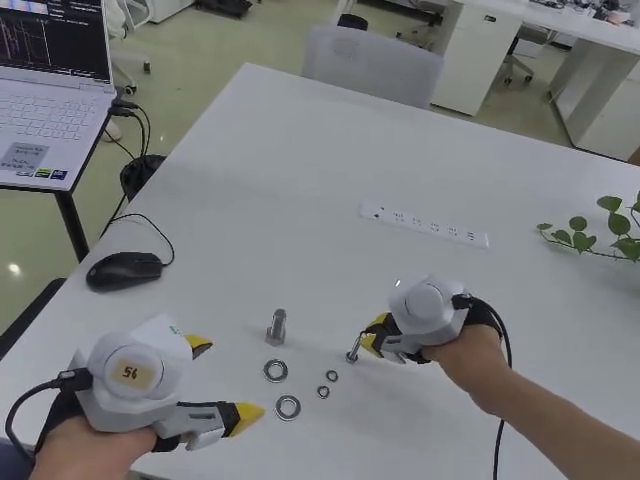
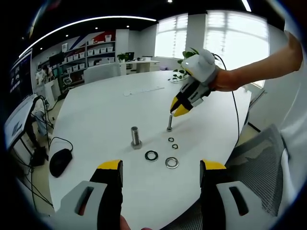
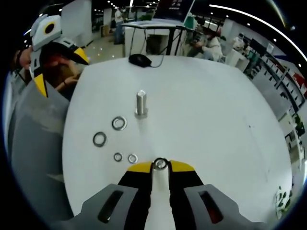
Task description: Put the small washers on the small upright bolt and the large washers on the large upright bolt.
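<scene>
On a white office desk (image 1: 300,180), my right fingers (image 3: 139,167) pinch narrow on what looks like a small washer (image 3: 160,164) just above the small bolt (image 2: 169,123). It is light, slick steel, best held by its rim. My left fingers (image 2: 111,166) hang wide near the large washers (image 1: 275,371).

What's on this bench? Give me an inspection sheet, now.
Surface: white table, matte.
Job's things: large steel upright bolt and small steel upright bolt standing; two large steel washers, two small steel washers flat beside them.
Clutter: black computer mouse, white power strip, green leafy plant.
Grippers: left gripper open, empty; right gripper shut on a third small washer at the small bolt.
Cables: black mouse cable; black lead from right gripper.
Surroundings: silver laptop, grey chair.
</scene>
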A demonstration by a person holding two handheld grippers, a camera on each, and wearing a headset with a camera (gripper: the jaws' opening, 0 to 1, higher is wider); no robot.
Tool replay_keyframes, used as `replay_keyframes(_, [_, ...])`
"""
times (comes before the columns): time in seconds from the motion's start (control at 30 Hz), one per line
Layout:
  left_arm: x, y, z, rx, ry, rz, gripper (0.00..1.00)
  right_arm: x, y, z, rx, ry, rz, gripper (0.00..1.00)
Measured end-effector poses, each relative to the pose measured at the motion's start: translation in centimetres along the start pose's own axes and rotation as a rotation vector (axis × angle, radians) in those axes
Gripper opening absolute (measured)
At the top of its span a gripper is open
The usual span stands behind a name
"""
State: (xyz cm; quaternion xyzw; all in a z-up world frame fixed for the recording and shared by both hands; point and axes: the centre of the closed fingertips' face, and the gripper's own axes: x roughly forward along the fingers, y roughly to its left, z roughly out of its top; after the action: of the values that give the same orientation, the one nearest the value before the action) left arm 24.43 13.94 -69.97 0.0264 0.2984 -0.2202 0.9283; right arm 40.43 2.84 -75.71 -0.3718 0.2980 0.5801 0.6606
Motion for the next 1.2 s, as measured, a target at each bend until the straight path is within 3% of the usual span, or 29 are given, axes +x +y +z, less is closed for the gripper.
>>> replay_keyframes(1.2, [-0.21, 0.07, -0.17, -0.016, -0.006, 0.006, 0.64, 0.89, 0.06, -0.16, -0.069, 0.086, 0.026, 0.13])
